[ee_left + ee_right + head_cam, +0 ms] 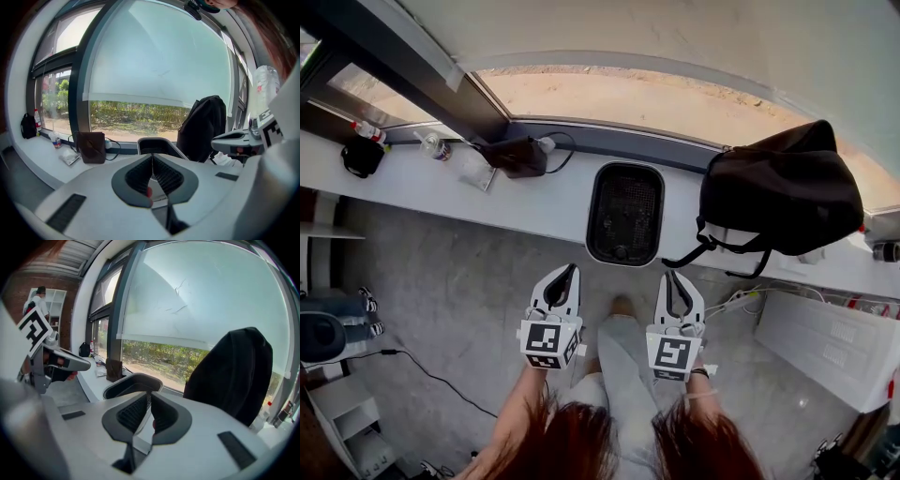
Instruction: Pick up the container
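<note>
Container (593, 217) on white ledge (534, 202), contents unclear

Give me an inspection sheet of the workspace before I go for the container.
Surface: white window ledge, carrying everything below.
Job's things: black container, upright on the ledge, untouched.
Clutter: black backpack close on the container's right; brown pouch, clear packet, small bottle and small black bag to its left.
Grippers: left gripper and right gripper both shut and empty, side by side short of the ledge, facing the container.
Cables: black cable looped by the pouch; black floor cable; white cable at right.
Surroundings: window with lowered blind; grey floor.
</note>
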Tool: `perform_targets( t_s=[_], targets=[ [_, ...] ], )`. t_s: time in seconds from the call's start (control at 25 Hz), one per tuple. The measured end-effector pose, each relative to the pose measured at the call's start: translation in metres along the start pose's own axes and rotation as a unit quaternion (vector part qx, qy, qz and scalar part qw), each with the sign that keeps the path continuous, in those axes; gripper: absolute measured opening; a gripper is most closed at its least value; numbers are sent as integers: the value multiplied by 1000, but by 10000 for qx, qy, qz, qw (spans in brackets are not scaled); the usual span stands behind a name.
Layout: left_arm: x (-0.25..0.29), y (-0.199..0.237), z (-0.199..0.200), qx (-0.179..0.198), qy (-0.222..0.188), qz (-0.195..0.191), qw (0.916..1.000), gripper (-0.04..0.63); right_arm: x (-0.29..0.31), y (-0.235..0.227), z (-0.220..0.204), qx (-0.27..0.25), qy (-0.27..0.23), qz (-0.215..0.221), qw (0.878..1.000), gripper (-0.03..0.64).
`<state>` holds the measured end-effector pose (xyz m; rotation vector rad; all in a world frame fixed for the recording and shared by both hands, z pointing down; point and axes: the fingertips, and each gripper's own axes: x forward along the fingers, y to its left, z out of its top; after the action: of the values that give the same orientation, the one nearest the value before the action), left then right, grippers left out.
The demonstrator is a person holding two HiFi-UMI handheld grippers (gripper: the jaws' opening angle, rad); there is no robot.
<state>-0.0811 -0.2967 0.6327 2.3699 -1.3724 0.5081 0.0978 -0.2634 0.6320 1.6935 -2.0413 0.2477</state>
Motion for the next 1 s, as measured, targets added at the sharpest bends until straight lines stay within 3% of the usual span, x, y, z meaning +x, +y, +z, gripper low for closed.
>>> perform_targets(
  t_s=[1.0],
  targets=[
    [84,24,-164,106,617,-195,9978,18,86,41,-167,85,724,208,9971,26]
  ],
)
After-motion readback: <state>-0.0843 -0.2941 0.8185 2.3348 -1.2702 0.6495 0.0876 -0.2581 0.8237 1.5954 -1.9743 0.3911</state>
